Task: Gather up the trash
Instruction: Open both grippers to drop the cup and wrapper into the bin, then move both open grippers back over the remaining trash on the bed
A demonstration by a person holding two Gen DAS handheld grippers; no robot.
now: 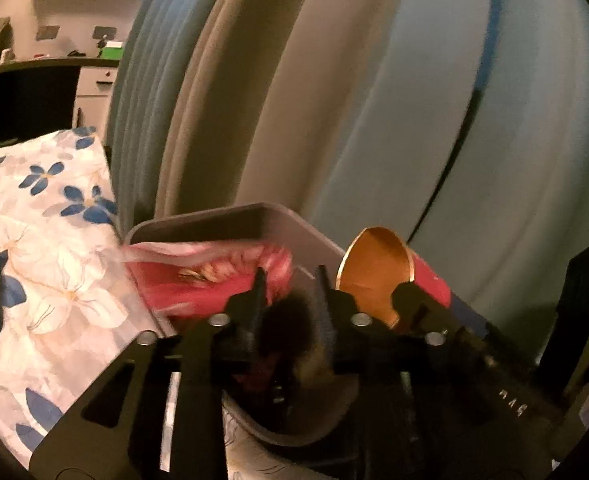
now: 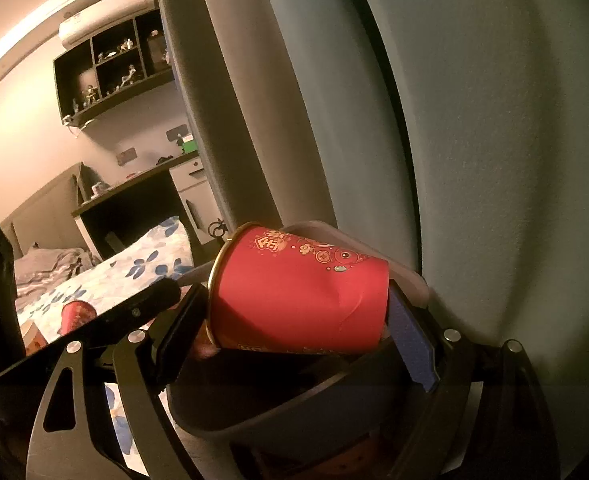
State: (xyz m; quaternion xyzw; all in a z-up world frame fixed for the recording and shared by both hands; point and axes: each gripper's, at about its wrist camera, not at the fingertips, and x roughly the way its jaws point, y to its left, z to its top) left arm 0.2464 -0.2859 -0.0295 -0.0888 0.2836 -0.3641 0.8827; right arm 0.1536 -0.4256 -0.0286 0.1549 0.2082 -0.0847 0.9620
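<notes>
A grey trash bin stands beside the flowered bed, against the curtains. My right gripper is shut on a dented red paper cup and holds it on its side over the bin's rim. The cup also shows in the left wrist view, gold inside, mouth toward the camera. My left gripper hangs over the bin with its fingers close together around something dark and blurred. A red snack wrapper lies in the bin. Another red cup lies on the bed.
The bed with a blue-flowered sheet lies to the left. Grey and blue curtains hang right behind the bin. A desk and wall shelves stand at the far side of the room.
</notes>
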